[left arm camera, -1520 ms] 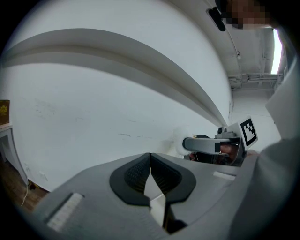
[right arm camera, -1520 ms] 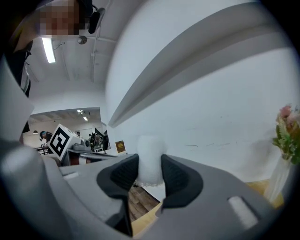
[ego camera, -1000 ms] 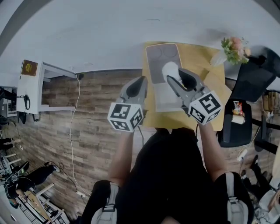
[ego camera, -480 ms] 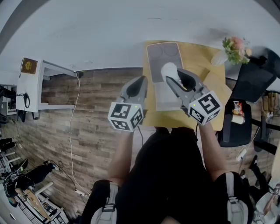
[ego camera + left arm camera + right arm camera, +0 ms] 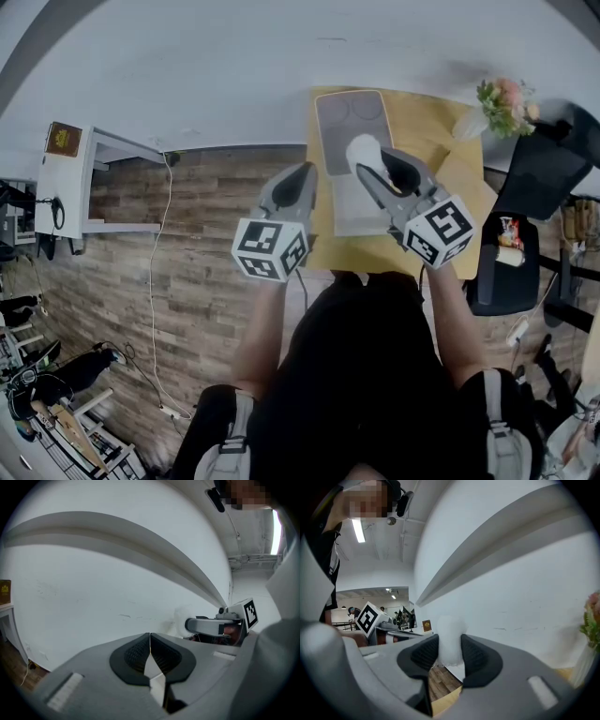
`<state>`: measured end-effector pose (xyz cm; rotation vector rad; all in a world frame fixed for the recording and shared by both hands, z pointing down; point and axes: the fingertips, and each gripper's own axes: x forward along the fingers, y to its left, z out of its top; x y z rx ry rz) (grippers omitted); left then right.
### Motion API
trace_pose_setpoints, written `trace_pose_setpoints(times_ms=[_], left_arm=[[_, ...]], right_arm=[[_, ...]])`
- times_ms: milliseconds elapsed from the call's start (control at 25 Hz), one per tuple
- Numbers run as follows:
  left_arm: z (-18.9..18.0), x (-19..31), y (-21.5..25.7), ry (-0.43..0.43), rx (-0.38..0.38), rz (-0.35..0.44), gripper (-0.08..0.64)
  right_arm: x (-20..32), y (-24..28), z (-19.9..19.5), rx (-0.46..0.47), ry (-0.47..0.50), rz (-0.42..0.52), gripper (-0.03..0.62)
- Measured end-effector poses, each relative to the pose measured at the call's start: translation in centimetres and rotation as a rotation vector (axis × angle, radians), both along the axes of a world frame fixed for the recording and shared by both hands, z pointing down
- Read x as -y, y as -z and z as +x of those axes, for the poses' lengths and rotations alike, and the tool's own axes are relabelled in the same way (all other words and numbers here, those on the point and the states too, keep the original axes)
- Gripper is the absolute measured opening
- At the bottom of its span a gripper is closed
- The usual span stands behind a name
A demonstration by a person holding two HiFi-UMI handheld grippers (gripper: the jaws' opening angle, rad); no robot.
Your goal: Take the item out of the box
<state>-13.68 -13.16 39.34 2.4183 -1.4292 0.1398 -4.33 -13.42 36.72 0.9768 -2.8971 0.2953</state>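
Lifting the item (image 5: 364,150) clear of the box (image 5: 349,214) looks like the step in hand. The right gripper (image 5: 377,164) pinches it, a pale, rounded white thing seated between both pads with its top standing above them. In the right gripper view the item (image 5: 449,637) shows against the wall, with floor and a table edge below, so it seems well up and out of the box. The left gripper (image 5: 298,176) hangs just beside the box with its jaws pressed together on nothing.

To do this well, I judge the pinch should stay as it is. The item looks soft, and more squeeze may dent it, while less may let it slide. The gripper should hold level as it carries the item off. A bare part of the yellow table (image 5: 441,127) to the right seems the safest place to set it down, short of the flowers (image 5: 504,101). Opening the jaws only once the item rests on the table would avoid a drop.
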Motion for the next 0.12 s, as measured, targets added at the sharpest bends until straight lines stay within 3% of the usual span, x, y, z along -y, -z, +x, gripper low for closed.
trace_pose_setpoints(times_ms=[120], left_arm=[[0.11,-0.25,0.05,0.0,0.001,-0.001,0.012]], right_arm=[[-0.19,0.16,0.06,0.001,0.001,0.002,0.147]])
